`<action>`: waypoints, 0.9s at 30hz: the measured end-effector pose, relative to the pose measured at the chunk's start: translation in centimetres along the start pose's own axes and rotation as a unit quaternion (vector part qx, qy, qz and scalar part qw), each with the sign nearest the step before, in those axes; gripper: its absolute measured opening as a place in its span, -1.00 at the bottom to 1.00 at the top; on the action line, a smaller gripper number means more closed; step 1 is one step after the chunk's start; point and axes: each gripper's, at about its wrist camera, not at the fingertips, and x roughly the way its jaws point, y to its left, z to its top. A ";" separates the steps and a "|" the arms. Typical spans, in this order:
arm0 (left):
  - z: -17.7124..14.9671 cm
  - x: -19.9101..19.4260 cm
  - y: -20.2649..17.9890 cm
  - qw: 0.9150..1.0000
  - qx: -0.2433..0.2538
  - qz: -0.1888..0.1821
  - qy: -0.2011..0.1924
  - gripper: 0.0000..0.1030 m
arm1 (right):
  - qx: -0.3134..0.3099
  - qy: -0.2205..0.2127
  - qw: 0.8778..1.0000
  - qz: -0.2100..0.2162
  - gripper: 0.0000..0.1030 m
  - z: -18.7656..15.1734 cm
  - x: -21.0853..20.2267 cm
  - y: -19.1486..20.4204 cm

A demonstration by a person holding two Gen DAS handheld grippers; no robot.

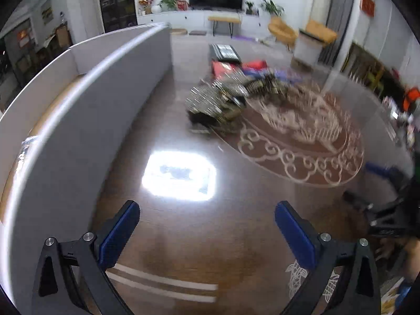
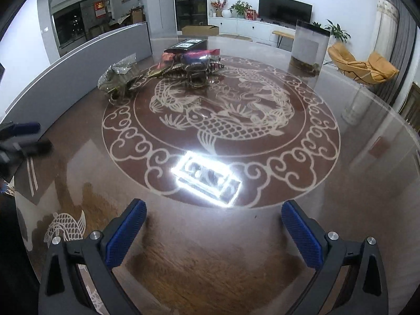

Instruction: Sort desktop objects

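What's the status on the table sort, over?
Left claw open, empty. Right claw open, empty. Pile of packets untouched at the table's far side, black box behind it. Nothing in the way.

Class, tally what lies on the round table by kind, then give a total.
Black box: 1
Tall clear container: 1
Heap of crinkly packets: 1 (single packets too tangled to count)
Total: 3
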 end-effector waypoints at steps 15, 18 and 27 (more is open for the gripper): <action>7.1 11.1 -0.6 0.994 0.084 -0.025 0.068 1.00 | 0.016 0.005 1.000 -0.021 1.00 0.8 0.9 0.4; 7.9 12.2 0.2 0.995 0.086 -0.027 0.038 1.00 | 0.016 0.005 1.000 -0.021 1.00 0.8 0.9 0.4; 7.0 13.5 0.7 0.994 0.100 -0.040 -0.006 1.00 | 0.016 0.004 1.000 -0.021 1.00 0.8 0.9 0.4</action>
